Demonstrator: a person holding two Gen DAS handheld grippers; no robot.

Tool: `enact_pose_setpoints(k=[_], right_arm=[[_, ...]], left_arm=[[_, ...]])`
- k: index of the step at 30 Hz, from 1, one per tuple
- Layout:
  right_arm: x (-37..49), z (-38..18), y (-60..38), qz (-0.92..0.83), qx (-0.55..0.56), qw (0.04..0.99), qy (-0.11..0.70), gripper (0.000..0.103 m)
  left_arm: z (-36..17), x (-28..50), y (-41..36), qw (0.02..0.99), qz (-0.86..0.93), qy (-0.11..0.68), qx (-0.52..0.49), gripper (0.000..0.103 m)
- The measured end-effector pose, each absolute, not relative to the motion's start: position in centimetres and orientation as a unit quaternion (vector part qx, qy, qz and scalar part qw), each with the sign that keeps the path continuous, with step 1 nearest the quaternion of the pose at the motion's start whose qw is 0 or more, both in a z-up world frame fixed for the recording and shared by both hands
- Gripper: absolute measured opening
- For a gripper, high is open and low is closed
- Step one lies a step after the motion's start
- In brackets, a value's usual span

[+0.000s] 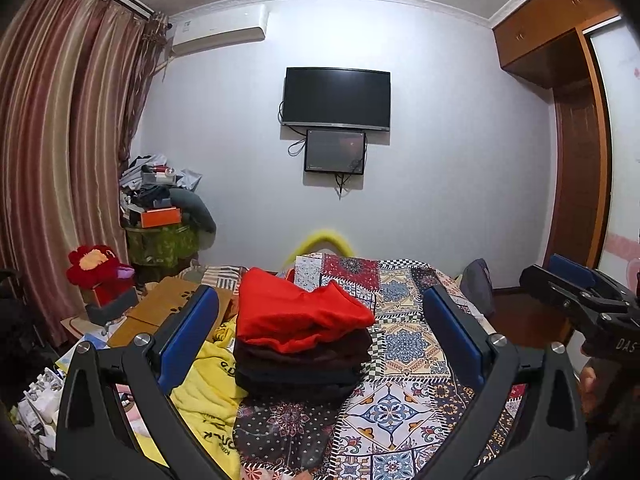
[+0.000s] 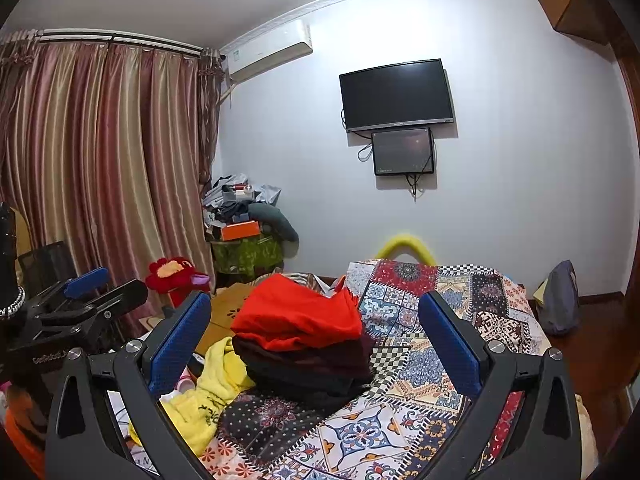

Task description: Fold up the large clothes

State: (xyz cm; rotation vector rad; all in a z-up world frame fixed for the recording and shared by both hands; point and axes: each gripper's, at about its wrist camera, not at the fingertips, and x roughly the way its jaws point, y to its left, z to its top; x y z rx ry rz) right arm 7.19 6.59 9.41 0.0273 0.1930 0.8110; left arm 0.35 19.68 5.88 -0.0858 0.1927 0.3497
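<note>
- Red top (image 1: 296, 316) crowns our stack of folded clothes (image 1: 300, 364) on the bed (image 1: 404, 344).
- We hold left gripper (image 1: 320, 320) and right gripper (image 2: 316, 324) released, grasping nothing.

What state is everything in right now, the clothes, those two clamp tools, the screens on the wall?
Left gripper: fingers wide open, empty.
Right gripper: fingers wide open, empty.
Red garment: folded, top of the stack.
Dark garments: folded, stacked under the red one.
Yellow garment: crumpled, unfolded, beside the stack.
TV: off.
Small screen: dim.
Curtains: drawn.
</note>
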Motion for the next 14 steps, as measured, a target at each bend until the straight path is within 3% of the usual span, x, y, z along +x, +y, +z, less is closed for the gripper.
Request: enact_pose_setpoints(k=[14], right_arm=[[7.28, 9.14, 6.77, 0.390, 0.017, 0.916, 0.097, 0.103]], left_arm=[[5.77, -0.04, 20.00, 0.979, 0.172, 0.098, -0.044, 0.102]])
